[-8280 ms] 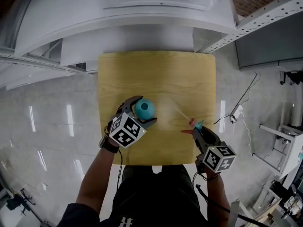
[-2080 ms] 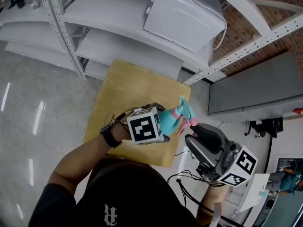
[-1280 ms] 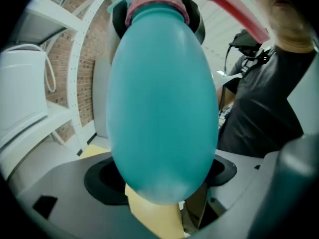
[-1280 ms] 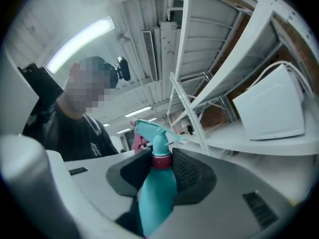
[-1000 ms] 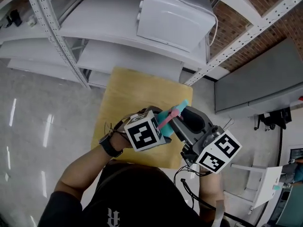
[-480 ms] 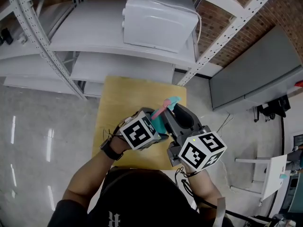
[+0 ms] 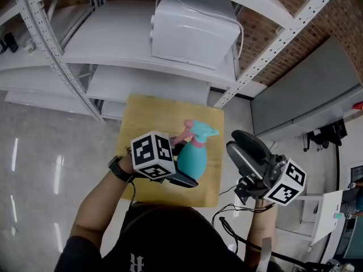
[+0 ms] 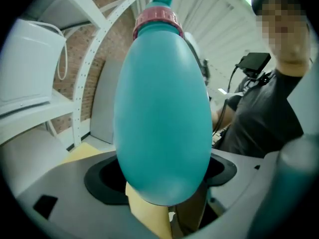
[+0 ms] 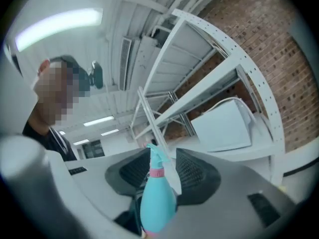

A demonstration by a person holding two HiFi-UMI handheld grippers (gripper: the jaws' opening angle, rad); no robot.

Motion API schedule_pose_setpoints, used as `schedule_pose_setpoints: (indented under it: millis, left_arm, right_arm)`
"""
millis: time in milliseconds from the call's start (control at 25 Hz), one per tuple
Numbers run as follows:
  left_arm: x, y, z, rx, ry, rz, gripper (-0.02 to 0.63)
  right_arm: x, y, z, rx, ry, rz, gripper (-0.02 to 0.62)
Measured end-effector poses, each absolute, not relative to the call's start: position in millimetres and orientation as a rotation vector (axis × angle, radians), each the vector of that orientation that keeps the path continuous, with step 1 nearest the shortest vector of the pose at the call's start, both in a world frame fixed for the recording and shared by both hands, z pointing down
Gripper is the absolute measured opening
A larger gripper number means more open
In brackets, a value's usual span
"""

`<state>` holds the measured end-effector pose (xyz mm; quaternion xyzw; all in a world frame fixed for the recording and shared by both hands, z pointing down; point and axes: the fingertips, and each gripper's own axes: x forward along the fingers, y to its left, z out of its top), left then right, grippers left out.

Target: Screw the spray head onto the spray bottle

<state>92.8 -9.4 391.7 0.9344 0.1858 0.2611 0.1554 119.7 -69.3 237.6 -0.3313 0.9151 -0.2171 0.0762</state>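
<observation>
Head view: left gripper (image 7: pixel 182 171) clamps spray bottle (image 7: pixel 193 156), spray head (image 7: pixel 199 132) on. Right gripper (image 7: pixel 243 143) clear, jaws open, empty; twisting likely done.

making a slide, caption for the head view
The left gripper holds the teal spray bottle, spray head fitted, above the wooden table; right gripper stands apart, open.

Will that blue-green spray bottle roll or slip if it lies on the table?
Laid down, the spray bottle would likely roll: its body is egg-shaped and round. Its smooth, shiny skin looks slippery, so it might slide in a loose grip. It's probably light, since the left gripper alone holds it up.
</observation>
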Motion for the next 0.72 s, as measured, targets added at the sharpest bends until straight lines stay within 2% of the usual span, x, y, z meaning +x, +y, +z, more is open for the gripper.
schedule_pose_setpoints:
  millis: [40,120,200,360,440,520,720]
  left_arm:
    - [90.1,-3.4,384.9,2.676,0.595,0.735,0.423]
    - [89.1,7.3,376.4,2.666,0.690,0.723,0.423]
    - [91.6,14.2,376.7,2.653,0.733,0.751,0.423]
    - [92.4,13.8,390.5,2.656,0.690,0.884,0.423]
    - [91.6,12.0,390.5,2.659,0.670,0.877,0.423]
    - [89.5,12.2,387.5,2.666,0.684,0.844,0.423]
    - [86.8,22.6,378.1,2.675,0.773,0.754,0.423]
  right_arm:
    - [121.5,-73.0,232.7,-0.864,2.728,-0.676,0.147]
    - [107.2,-75.8,228.9,-0.594,2.736,-0.731,0.233]
    - [84.5,-74.2,230.1,-0.465,2.812,-0.714,0.255]
    - [53.5,-74.0,241.4,-0.456,3.008,-0.665,0.250]
    - [45.2,-68.7,258.8,-0.467,3.174,-0.612,0.218]
    - [41.4,-64.4,269.2,-0.489,3.267,-0.577,0.160]
    - [38.6,-55.6,258.1,-0.364,3.194,-0.605,0.155]
